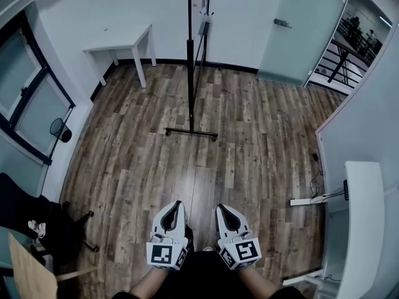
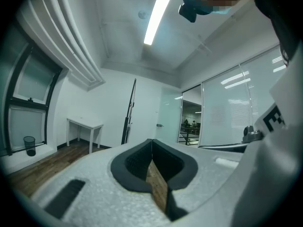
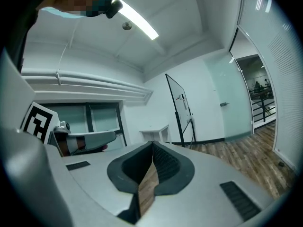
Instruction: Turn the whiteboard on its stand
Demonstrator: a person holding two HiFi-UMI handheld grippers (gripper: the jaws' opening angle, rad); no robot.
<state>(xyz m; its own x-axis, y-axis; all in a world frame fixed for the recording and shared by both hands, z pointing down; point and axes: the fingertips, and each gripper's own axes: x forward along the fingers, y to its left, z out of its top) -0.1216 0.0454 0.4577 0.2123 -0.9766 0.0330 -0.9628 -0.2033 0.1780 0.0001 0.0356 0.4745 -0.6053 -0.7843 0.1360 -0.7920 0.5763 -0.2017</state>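
**Near field.** The left gripper (image 1: 177,204) and the right gripper (image 1: 220,208) are held side by side, a little apart, both aimed across the wooden floor (image 1: 131,167) toward the whiteboard (image 1: 189,55). Each pair of jaws is closed tip to tip and grips nothing. Only floor shows through the slit behind the tips.

**Middle field.** The whiteboard stands well ahead of both grippers and touches neither. It is upright on its stand. In the head view it appears edge-on, as a thin dark line rising from the foot bar (image 1: 191,132). In the right gripper view its white face shows just right of the closed jaw tips.

**Far field.** Behind the whiteboard and to its left, a white table (image 1: 121,45) stands against the wall. Behind the whiteboard and to its right is a glass door (image 1: 302,23).
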